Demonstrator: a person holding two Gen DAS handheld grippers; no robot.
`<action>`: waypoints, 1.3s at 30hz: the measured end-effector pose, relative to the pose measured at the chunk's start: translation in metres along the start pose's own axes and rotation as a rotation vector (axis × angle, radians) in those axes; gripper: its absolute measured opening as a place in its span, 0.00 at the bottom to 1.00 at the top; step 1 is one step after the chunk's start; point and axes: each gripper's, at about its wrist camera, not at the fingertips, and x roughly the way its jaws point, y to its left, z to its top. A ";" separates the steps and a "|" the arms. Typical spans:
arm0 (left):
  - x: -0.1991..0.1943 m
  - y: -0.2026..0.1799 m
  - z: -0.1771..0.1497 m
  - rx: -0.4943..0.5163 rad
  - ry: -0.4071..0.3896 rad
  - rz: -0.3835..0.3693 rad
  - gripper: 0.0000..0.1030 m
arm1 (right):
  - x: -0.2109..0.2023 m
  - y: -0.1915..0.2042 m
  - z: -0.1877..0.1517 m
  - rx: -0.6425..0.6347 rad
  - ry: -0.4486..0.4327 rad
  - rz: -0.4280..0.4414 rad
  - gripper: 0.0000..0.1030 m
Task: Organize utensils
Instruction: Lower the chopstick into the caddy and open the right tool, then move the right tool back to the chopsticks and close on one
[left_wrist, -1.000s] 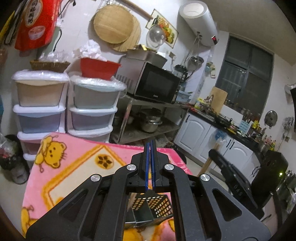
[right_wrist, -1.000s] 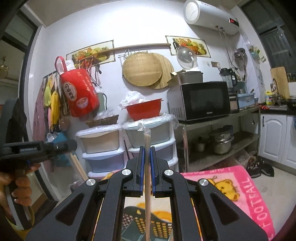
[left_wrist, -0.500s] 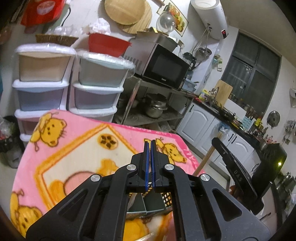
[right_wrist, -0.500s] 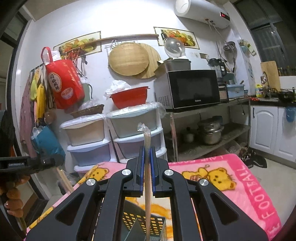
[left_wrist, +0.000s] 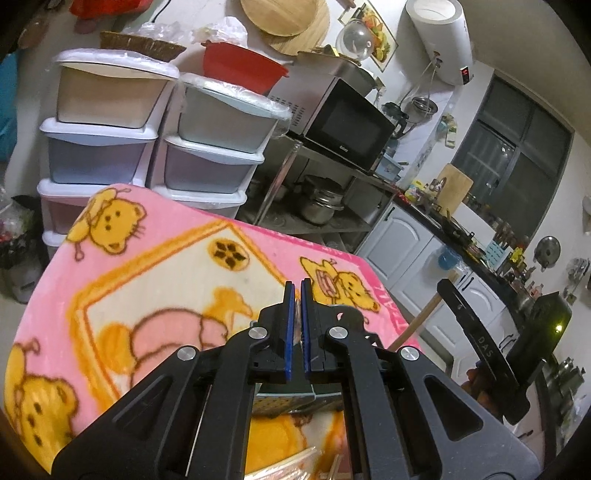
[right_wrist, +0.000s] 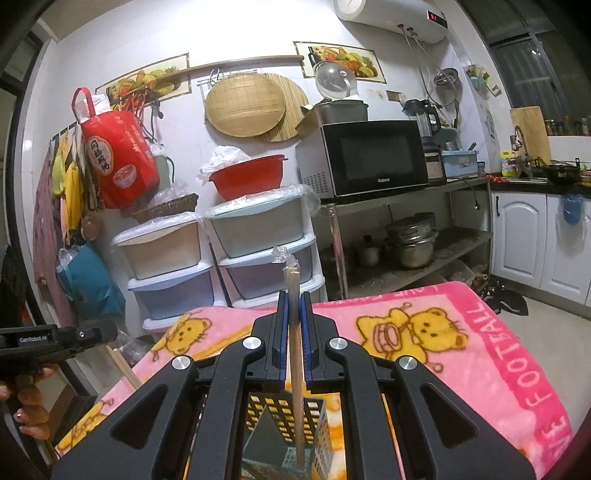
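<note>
Only the right wrist view shows the right hand-held gripper (right_wrist: 294, 332) clamping wrapped chopsticks (right_wrist: 295, 369) upright into the perforated holder (right_wrist: 284, 432), while the left hand-held gripper (left_wrist: 297, 325) is closed, empty.

The blanket (right_wrist: 461, 332) is pink with yellow bears and a cream field in an orange border, the grid-holed utensil holder (right_wrist: 284, 435) is grey, the wrapped chopsticks (right_wrist: 293, 369) are pale wood, and both grippers are black with blue pads (right_wrist: 282, 332).
</note>
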 end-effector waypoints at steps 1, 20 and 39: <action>-0.001 0.000 -0.002 0.004 -0.003 0.008 0.01 | -0.001 -0.001 -0.001 0.001 0.001 0.000 0.07; -0.010 0.005 -0.020 -0.003 -0.033 0.062 0.38 | -0.030 -0.014 -0.019 0.006 0.096 -0.016 0.43; -0.044 -0.003 -0.042 0.046 -0.102 0.079 0.89 | -0.059 -0.017 -0.036 0.034 0.157 -0.008 0.62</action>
